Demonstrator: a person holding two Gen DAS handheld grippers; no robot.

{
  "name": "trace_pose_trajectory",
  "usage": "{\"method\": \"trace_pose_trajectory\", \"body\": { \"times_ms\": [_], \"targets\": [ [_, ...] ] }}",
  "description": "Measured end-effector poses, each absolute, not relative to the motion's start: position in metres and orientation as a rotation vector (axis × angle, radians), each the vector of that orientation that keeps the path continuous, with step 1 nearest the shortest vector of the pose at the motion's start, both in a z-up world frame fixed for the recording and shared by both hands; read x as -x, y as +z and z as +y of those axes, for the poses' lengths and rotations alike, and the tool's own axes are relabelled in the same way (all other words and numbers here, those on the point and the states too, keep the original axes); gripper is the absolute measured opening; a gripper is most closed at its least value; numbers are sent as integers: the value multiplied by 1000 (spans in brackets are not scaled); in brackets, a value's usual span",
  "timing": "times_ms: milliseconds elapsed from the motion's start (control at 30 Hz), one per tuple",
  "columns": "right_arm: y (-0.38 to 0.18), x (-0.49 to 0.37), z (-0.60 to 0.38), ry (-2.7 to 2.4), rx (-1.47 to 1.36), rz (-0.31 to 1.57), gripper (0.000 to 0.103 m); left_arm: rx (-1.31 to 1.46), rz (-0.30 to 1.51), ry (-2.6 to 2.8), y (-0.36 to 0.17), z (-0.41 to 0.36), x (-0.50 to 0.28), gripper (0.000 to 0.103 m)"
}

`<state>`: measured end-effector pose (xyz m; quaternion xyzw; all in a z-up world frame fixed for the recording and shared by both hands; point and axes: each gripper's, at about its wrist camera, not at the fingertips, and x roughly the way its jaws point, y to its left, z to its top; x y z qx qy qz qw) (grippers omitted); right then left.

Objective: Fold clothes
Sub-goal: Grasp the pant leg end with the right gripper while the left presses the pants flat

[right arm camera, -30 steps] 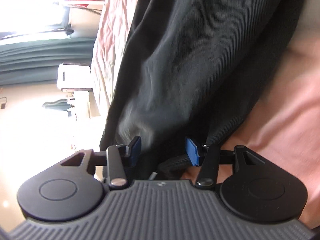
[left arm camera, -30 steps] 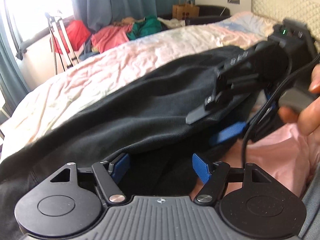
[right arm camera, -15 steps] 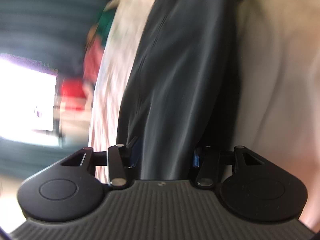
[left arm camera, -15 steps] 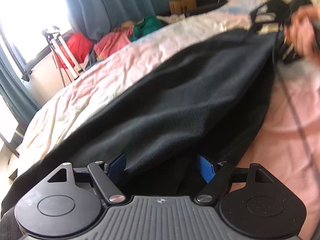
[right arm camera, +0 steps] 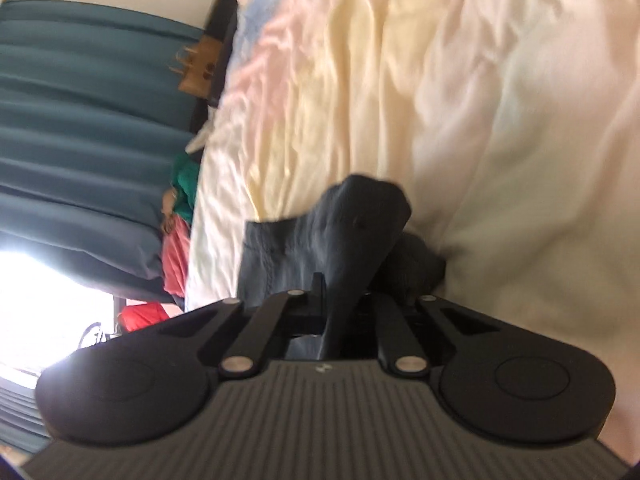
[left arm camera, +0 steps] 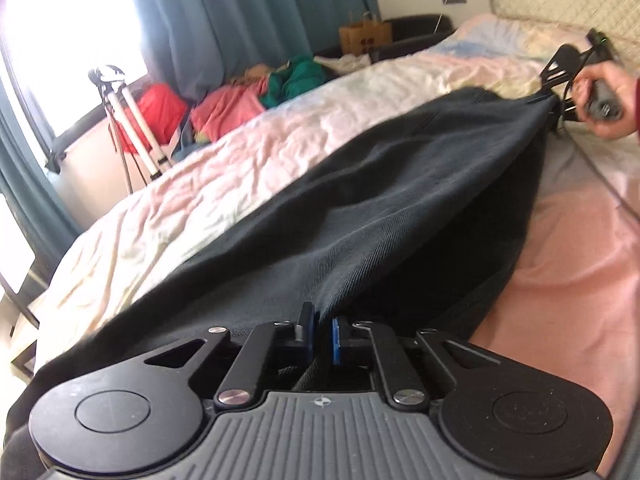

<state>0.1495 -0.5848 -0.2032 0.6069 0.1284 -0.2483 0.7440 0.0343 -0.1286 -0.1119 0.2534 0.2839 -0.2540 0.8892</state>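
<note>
A long dark grey-black garment [left arm camera: 360,216] lies stretched along the bed [left arm camera: 224,184]. My left gripper [left arm camera: 320,332] is shut on its near end, with the cloth pinched between the blue pads. My right gripper [right arm camera: 344,300] is shut on the far end of the garment [right arm camera: 344,224], which bunches up in front of it. In the left wrist view the right gripper [left arm camera: 560,80] shows at the far right, held by a hand, with the cloth pulled taut between the two.
The bed has a wrinkled pastel sheet [right arm camera: 440,92] and a pink area [left arm camera: 580,264] on the right. Beyond it are a tripod [left arm camera: 124,116], a pile of red, pink and green clothes [left arm camera: 248,96], a paper bag [left arm camera: 364,36] and teal curtains [left arm camera: 248,12].
Both grippers closed on the garment's ends. The right gripper moved away toward the head of the bed, drawing the cloth out long and taut.
</note>
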Motion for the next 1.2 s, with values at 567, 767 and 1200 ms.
{"method": "trace_pose_trajectory", "body": {
  "times_ms": [567,767,1200],
  "targets": [
    [-202,-128,-579,-590,-1285,338,9,-574,737,-598,-129,-139,-19,22],
    [-181,-106,-556,-554,-1338,376,58,-444,721,-646,-109,-133,-11,50],
    [-214,-137,-539,-427,-1458,445,77,-154,685,-410,-91,-106,-35,64]
  ]
}}
